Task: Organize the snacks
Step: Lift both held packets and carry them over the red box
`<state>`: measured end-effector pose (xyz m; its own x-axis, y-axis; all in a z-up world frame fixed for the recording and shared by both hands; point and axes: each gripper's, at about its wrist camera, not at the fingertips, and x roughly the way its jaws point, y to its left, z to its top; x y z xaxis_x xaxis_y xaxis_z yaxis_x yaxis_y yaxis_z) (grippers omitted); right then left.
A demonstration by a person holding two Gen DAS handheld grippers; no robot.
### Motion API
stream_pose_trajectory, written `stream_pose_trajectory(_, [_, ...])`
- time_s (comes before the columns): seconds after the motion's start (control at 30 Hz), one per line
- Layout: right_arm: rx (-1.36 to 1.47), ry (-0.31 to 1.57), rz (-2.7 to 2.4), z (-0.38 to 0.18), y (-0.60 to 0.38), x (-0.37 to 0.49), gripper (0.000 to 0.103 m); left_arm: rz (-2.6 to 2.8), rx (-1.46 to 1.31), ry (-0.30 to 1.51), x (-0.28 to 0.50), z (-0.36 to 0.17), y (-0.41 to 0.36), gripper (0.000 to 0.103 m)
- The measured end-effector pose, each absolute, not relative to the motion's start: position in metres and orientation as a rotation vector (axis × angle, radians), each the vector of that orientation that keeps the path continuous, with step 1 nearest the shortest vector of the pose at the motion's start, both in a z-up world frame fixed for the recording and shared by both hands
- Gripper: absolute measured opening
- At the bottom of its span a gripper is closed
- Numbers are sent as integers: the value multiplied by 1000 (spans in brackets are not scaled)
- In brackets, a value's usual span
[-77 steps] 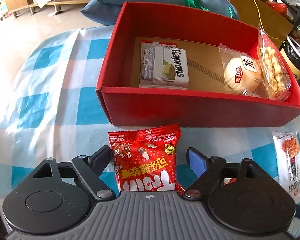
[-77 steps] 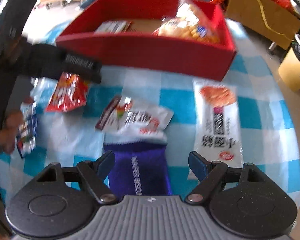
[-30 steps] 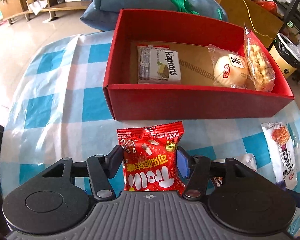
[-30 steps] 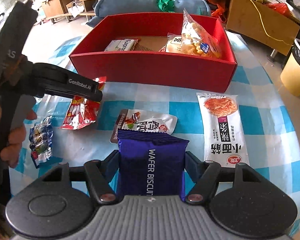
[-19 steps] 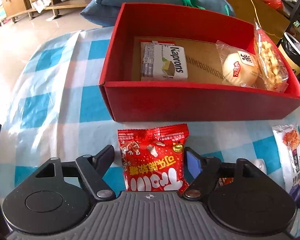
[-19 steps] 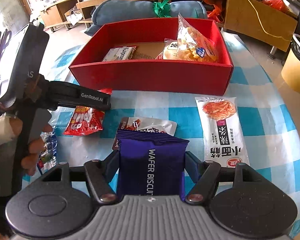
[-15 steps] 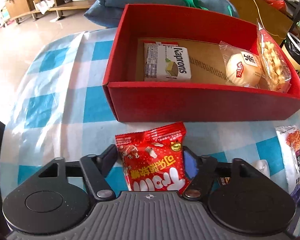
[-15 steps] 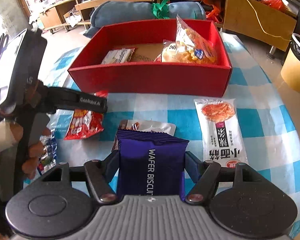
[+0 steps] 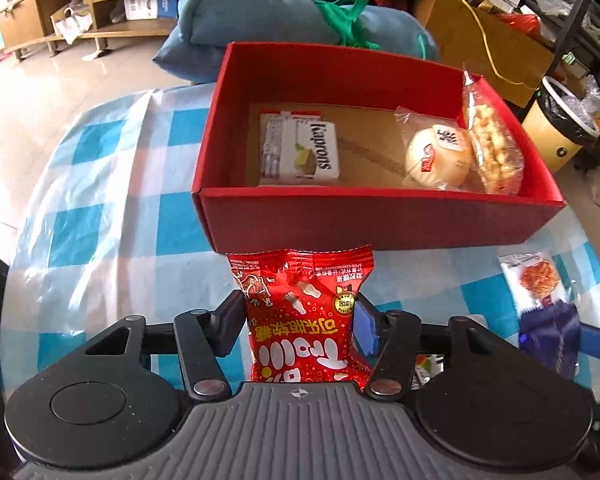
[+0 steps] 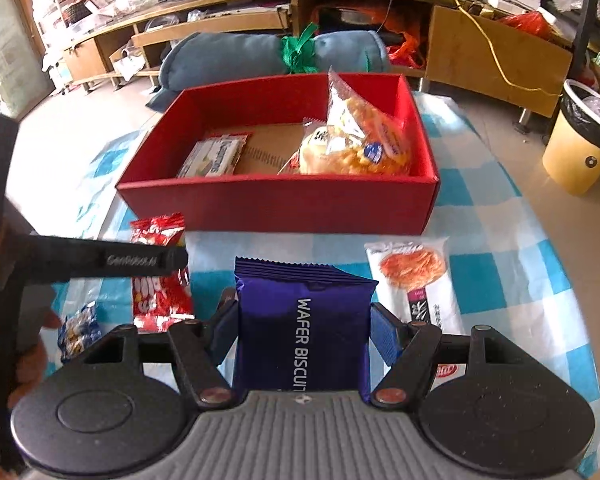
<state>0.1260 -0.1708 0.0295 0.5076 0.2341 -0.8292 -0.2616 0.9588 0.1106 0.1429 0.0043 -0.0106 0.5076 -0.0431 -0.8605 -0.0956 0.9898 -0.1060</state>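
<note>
My left gripper [image 9: 298,312] has its jaws closing, and the pads press on a red candy packet [image 9: 300,280] held just in front of the red box [image 9: 380,224]. In the right wrist view the same red candy packet [image 10: 156,296] hangs under the left gripper's black finger [image 10: 100,260]. My right gripper [image 10: 304,312] is shut on a purple wafer biscuit packet [image 10: 276,320], held above the cloth short of the red box [image 10: 276,208]. Inside the box lie a Kaprons wafer pack [image 9: 300,152], a wrapped bun [image 9: 436,156] and a bag of puffs [image 9: 492,148].
A white noodle-snack packet [image 10: 416,280] lies on the blue-checked cloth to the right. A small blue candy packet [image 10: 78,332] lies at the left by the person's hand. Behind the box is a rolled blue cushion [image 10: 260,56]. A yellow bin [image 10: 580,148] stands off the table's right side.
Both grippers, open around their packets at first, shut on them. The left jaws then opened briefly and shut again on the red packet. The right gripper held the purple packet throughout.
</note>
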Motion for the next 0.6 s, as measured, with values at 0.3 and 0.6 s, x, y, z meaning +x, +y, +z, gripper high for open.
stream_pose_trajectory(0.3, [-30, 950, 265, 39, -170, 142, 64, 8, -132, 973, 141, 8, -2, 63])
stream_pose_trajectory(0.6, [-27, 911, 252, 49, -166, 160, 64, 13, -138, 948, 148, 15, -4, 63])
